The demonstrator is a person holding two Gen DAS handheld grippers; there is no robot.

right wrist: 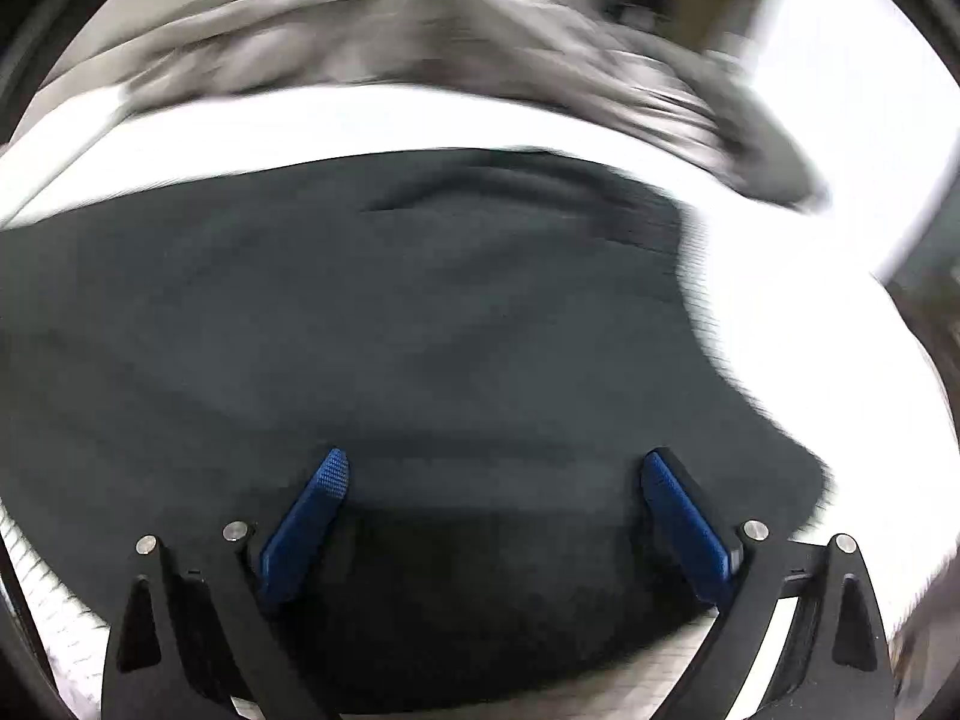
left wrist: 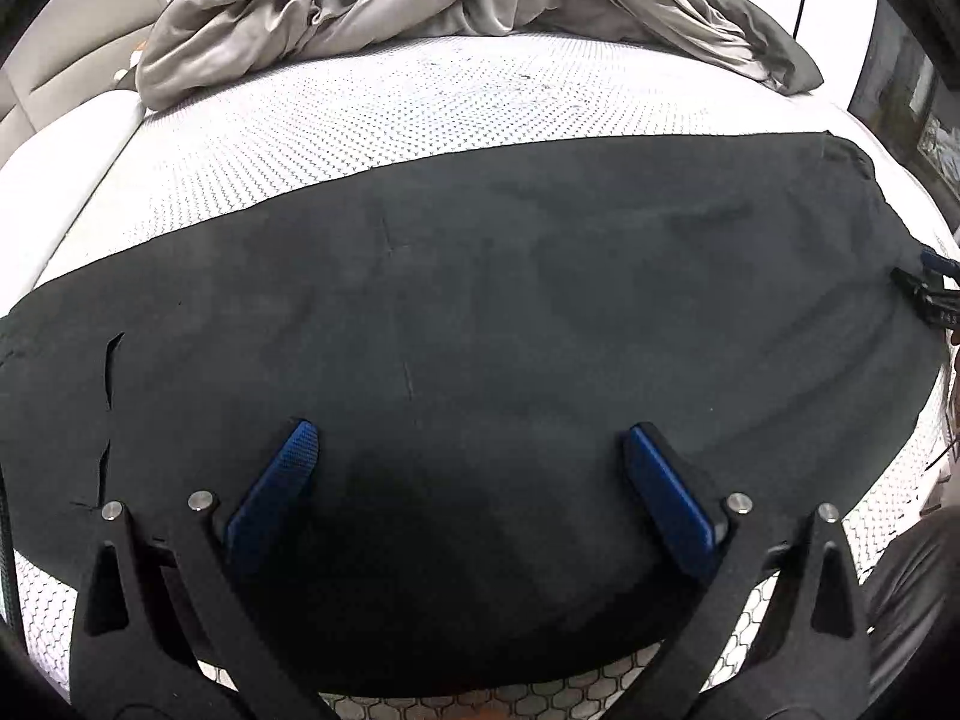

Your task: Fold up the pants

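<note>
Dark pants (left wrist: pixel 480 300) lie flat across a white patterned mattress (left wrist: pixel 336 114), stretching from left to right. My left gripper (left wrist: pixel 468 444) is open just above the near part of the pants, its blue pads (left wrist: pixel 276 480) spread wide and holding nothing. My right gripper shows at the far right edge of the left wrist view (left wrist: pixel 927 294), by the right end of the pants. In the right wrist view, which is blurred by motion, the right gripper (right wrist: pixel 495 468) is open over the pants (right wrist: pixel 390 330), whose right end (right wrist: pixel 750 420) curves onto the mattress (right wrist: pixel 810 330).
A crumpled grey duvet (left wrist: pixel 456 6) lies heaped along the far side of the mattress and shows blurred in the right wrist view (right wrist: pixel 420 30). A light couch or headboard (left wrist: pixel 66 60) stands at the far left. The mattress's near edge (left wrist: pixel 540 702) runs just below my left gripper.
</note>
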